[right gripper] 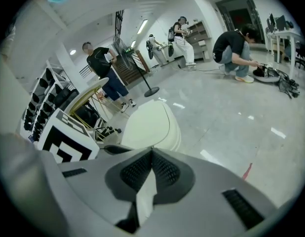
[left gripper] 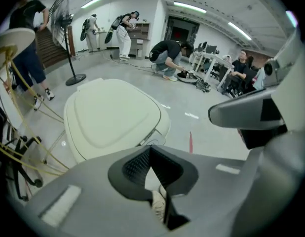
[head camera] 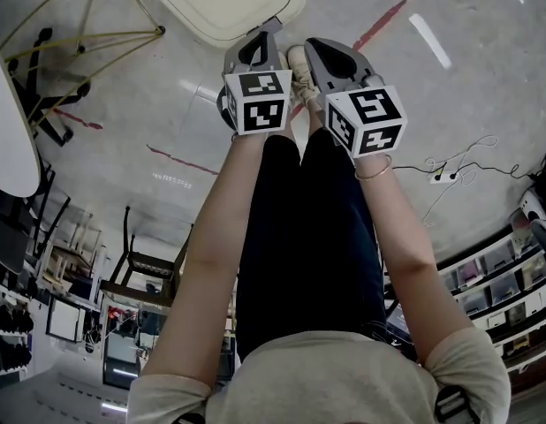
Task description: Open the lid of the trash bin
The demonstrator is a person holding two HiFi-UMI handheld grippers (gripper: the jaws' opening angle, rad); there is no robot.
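Note:
The cream trash bin stands on the floor ahead of my feet with its lid down; it also shows as the trash bin and the trash bin in the gripper views. My left gripper is shut and empty, held just short of the bin's near edge. Beside it, my right gripper is also shut with nothing in it, a little further back from the bin. In each gripper view the jaws meet at the tips, left gripper and right gripper.
A yellow wire-framed stand is left of the bin, with a white round table beyond. Red tape strips mark the grey floor. Cables and a power strip lie to the right. A floor fan and several people stand further off.

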